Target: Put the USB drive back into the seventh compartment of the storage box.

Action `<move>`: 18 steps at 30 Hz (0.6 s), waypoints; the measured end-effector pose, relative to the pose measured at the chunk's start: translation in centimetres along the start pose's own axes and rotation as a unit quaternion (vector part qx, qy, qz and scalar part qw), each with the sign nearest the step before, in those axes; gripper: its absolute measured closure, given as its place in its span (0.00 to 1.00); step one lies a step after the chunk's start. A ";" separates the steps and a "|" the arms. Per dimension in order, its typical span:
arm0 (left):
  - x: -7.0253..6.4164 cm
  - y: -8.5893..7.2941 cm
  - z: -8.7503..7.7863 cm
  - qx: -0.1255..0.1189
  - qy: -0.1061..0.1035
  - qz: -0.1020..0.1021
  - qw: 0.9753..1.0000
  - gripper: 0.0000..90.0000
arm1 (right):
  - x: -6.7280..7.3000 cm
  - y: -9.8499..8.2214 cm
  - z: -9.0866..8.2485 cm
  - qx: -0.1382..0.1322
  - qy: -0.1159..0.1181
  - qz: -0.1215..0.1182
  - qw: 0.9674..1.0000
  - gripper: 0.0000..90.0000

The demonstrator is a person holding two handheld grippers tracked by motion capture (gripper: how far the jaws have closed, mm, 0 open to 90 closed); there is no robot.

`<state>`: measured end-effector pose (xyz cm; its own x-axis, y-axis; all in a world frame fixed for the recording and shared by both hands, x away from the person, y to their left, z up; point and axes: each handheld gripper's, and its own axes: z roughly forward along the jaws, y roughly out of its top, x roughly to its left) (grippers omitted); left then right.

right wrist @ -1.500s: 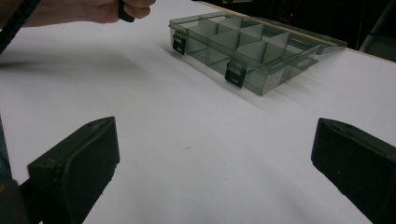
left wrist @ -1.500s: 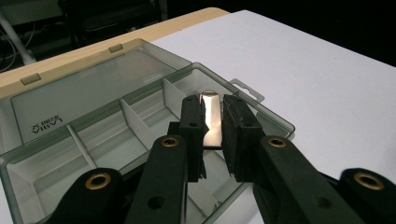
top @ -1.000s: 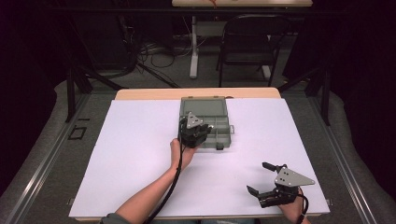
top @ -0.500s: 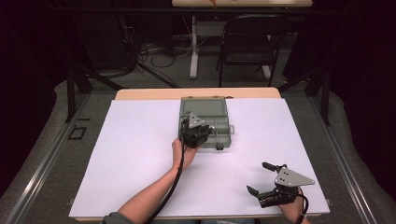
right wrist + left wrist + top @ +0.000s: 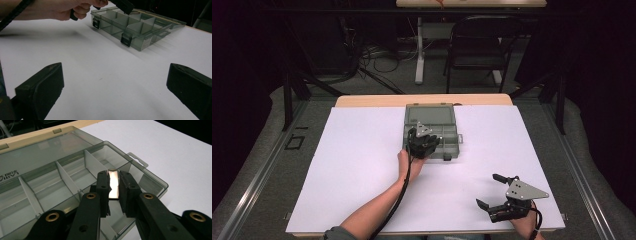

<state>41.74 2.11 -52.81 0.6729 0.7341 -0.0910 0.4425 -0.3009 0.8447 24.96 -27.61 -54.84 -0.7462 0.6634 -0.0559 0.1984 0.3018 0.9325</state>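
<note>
White table (image 5: pixel 352 170): left tool (image 5: pixel 114 188) pinches organizer box (image 5: pixel 447 117) divider (image 5: pixel 113 185); right tool (image 5: pixel 493 201) gapes empty.

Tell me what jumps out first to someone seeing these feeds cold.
The open grey compartment box at the far middle of the white table draws the eye. The left gripper hangs over its near compartments, pinching a small shiny flat piece. The right gripper sits wide open near the table's front right corner, holding nothing.
</note>
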 end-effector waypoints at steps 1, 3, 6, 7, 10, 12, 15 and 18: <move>0.0 0.0 0.0 0.001 0.000 -0.001 1.000 0.87 | 0.0 0.0 0.0 0.000 0.000 0.000 1.000 0.01; 0.0 -0.1 0.1 0.002 0.000 -0.001 1.000 0.87 | 0.0 0.0 0.0 0.000 0.000 0.001 1.000 0.01; -0.2 -0.1 0.3 0.004 0.001 -0.001 1.000 0.87 | 0.0 0.0 0.0 0.000 0.001 0.001 1.000 0.01; -0.2 -0.2 0.4 0.007 0.001 -0.001 1.000 0.87 | 0.0 0.0 0.0 0.000 0.000 0.001 1.000 0.01; -0.2 -0.3 0.6 0.014 0.001 -0.001 1.000 0.87 | 0.0 0.0 0.0 0.000 0.001 0.000 1.000 0.01; -0.1 -0.3 0.6 0.011 -0.002 -0.006 1.000 0.82 | 0.0 0.0 0.0 0.000 0.001 0.001 1.000 0.01; 0.1 -0.1 0.2 0.012 0.000 -0.007 1.000 0.60 | 0.0 0.0 0.0 -0.002 0.001 0.000 1.000 0.01; 0.4 0.1 -0.7 0.019 -0.004 0.000 1.000 0.39 | 0.0 0.0 -0.1 0.000 0.002 0.000 1.000 0.01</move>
<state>41.67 2.80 -52.39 0.6773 0.7294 -0.0963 0.4657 -0.3237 0.8236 24.93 -27.67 -54.80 -0.7484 0.6610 -0.0539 0.1990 0.3014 0.9325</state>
